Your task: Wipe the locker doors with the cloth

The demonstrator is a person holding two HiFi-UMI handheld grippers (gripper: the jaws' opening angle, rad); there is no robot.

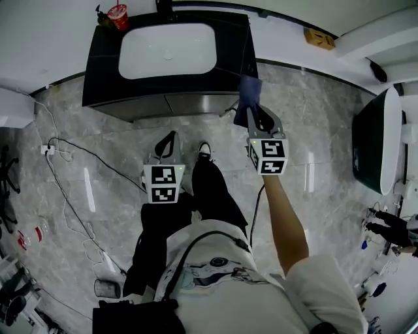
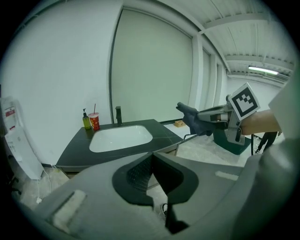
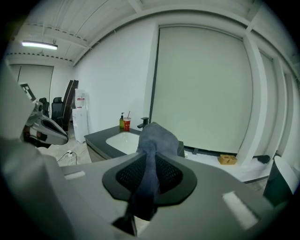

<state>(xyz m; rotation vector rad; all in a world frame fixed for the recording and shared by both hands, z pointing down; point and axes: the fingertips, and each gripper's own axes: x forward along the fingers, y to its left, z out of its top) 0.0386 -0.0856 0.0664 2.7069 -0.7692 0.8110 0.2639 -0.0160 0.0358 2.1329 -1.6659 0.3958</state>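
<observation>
A blue-grey cloth [image 1: 249,96] hangs from my right gripper [image 1: 257,113], which is shut on it beside the right front corner of the dark sink counter [image 1: 101,72]. In the right gripper view the cloth [image 3: 156,137] bunches above the pads and runs down between them. My left gripper [image 1: 170,137] is lower and further left, above the floor in front of the counter's steel front panels [image 1: 163,104]; it is shut with nothing in it [image 2: 152,159]. From the left gripper view, the right gripper [image 2: 206,121] shows holding the cloth [image 2: 191,117]. No locker is in view.
The counter holds a white basin [image 1: 167,49], a black tap [image 2: 118,114], a green bottle [image 2: 86,121] and a red cup [image 1: 119,16]. Cables [image 1: 68,196] trail over the marble floor at left. A dark green tub [image 1: 375,140] stands at right. A small wooden box [image 1: 319,39] sits on the ledge.
</observation>
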